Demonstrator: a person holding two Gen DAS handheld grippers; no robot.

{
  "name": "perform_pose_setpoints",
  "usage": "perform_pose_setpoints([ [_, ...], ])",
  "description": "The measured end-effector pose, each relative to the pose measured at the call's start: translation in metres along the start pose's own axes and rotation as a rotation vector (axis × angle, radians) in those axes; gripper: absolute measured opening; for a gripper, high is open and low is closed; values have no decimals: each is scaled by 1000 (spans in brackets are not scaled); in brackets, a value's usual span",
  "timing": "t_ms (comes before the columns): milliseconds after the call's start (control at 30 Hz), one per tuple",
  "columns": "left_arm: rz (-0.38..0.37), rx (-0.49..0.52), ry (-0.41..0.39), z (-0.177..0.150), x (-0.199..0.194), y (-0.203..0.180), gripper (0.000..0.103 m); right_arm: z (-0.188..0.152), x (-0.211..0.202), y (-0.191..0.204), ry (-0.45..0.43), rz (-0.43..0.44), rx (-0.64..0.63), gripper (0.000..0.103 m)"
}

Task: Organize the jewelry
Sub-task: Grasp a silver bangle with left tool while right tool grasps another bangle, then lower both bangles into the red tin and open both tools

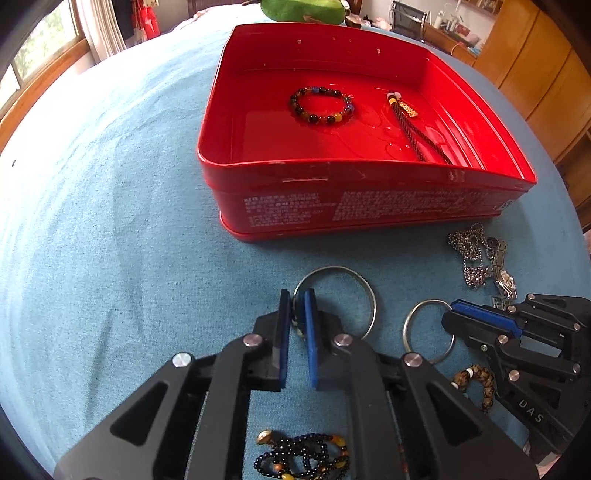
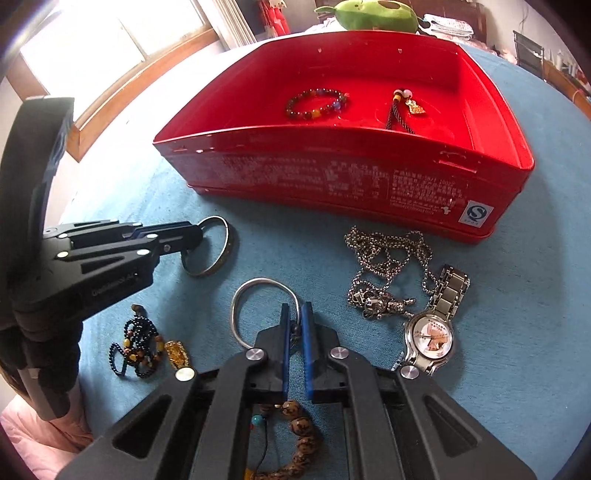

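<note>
An open red tin (image 1: 332, 199) (image 2: 332, 177) stands on the blue cloth. In it lie a multicoloured bead bracelet (image 1: 314, 119) (image 2: 306, 114) and a dark cord tassel with a gold charm (image 1: 406, 110) (image 2: 413, 107). My left gripper (image 1: 296, 301) (image 2: 197, 230) is shut on the near rim of a wide metal bangle (image 1: 334, 269) (image 2: 212, 272) lying in front of the tin. Just to its right, my right gripper (image 2: 295, 308) (image 1: 448, 314) is shut on a thin silver bangle (image 2: 258, 283) (image 1: 405, 330). Both bangles rest on the cloth.
Right of the grippers lie a silver chain necklace (image 2: 384, 308) and a steel watch (image 2: 432, 338). A dark bead necklace with a gold pendant (image 2: 140, 347) and a brown wooden bead bracelet (image 2: 303, 432) lie close under the grippers. A green plush toy (image 2: 369, 14) sits behind the tin.
</note>
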State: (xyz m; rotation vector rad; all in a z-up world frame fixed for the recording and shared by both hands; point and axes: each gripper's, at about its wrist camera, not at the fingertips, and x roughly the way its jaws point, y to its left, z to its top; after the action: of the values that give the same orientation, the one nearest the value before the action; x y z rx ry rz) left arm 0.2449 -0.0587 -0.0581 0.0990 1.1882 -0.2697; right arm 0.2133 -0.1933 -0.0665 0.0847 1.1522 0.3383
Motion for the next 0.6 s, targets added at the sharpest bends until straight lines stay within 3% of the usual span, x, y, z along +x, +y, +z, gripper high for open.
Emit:
perform_pose_setpoints([
  [167,0,-15,-9,-1,1,0,1,-4,0,3,-6,-8,0,6],
  [600,-73,-20,-93,-9,-35,13,1,-7,-39,-15,-93,63,50,5],
])
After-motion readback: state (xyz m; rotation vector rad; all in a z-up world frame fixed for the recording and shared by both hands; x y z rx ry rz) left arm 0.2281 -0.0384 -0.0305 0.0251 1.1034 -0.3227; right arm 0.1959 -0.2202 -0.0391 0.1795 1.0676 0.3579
